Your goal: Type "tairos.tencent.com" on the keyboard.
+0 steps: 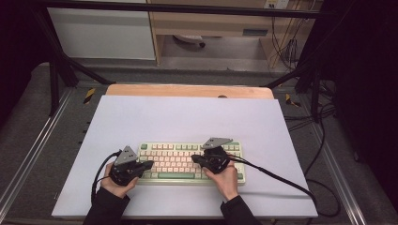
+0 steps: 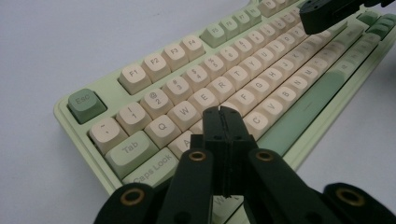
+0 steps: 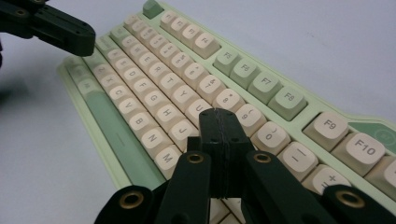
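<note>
On the white mat (image 1: 187,117), the keyboard (image 1: 187,161) lies under both grippers, left (image 2: 223,116) and right (image 3: 218,119), each with jaws pressed together over the letter keys, apparently typing; next, a straight downward tap on one key.

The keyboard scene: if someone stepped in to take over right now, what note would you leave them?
Left gripper: jaws shut, holding nothing, tip over the left letter keys, around S and D.
Right gripper: jaws shut, holding nothing, tip over the keys near I and K.
The pale green keyboard with cream keycaps lies flat on the white table sheet, near the person's edge.
Done: both tips placed for key pressing.
Left: probably the pressing itself; whether a key is down I cannot tell.
</note>
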`<action>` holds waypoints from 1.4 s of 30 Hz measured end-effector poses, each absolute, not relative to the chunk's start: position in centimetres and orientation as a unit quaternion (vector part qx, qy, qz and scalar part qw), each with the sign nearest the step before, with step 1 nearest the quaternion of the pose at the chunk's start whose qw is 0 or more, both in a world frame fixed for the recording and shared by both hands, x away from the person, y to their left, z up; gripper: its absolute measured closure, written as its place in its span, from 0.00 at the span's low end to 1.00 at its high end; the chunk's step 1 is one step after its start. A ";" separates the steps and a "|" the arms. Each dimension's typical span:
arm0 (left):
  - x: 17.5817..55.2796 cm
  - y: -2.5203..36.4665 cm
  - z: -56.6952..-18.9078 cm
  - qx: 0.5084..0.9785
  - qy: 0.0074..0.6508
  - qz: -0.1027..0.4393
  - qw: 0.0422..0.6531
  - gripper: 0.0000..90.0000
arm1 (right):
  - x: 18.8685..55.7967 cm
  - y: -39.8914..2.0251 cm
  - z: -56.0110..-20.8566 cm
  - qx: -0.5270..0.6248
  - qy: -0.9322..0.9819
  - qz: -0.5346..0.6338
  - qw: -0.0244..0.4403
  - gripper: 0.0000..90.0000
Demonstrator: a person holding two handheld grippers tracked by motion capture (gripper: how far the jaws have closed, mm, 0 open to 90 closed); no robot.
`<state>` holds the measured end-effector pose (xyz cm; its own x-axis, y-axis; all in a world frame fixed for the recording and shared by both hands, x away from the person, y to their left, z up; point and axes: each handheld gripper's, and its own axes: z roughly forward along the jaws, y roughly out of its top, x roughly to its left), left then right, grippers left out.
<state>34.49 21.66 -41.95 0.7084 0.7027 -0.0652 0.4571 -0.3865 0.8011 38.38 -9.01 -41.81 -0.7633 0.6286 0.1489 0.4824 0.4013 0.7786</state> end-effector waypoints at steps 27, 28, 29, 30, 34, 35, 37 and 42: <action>34.5 21.6 -41.9 0.820 0.354 0.144 0.427 1.00 | 36.9 -7.6 -42.6 0.314 0.841 0.436 0.061 1.00; 34.5 21.6 -41.9 0.820 0.354 0.144 0.427 1.00 | 36.9 -7.6 -42.6 0.314 0.841 0.437 0.060 1.00; 34.5 21.6 -41.9 0.820 0.354 0.144 0.427 1.00 | 36.9 -7.6 -42.6 0.313 0.841 0.437 0.060 1.00; 34.5 21.6 -41.9 0.820 0.354 0.144 0.426 1.00 | 36.8 -7.5 -42.7 0.314 0.841 0.437 0.059 1.00; 34.5 21.6 -41.9 0.820 0.354 0.144 0.427 1.00 | 36.8 -7.4 -42.8 0.314 0.841 0.438 0.057 1.00; 34.5 21.6 -41.9 0.820 0.354 0.144 0.427 1.00 | 36.8 -7.4 -42.9 0.313 0.841 0.438 0.057 1.00; 34.5 21.6 -41.9 0.820 0.354 0.145 0.427 1.00 | 36.8 -7.4 -43.0 0.313 0.842 0.435 0.055 1.00; 34.5 21.6 -41.9 0.819 0.354 0.145 0.427 1.00 | 36.8 -7.2 -43.3 0.312 0.845 0.431 0.055 1.00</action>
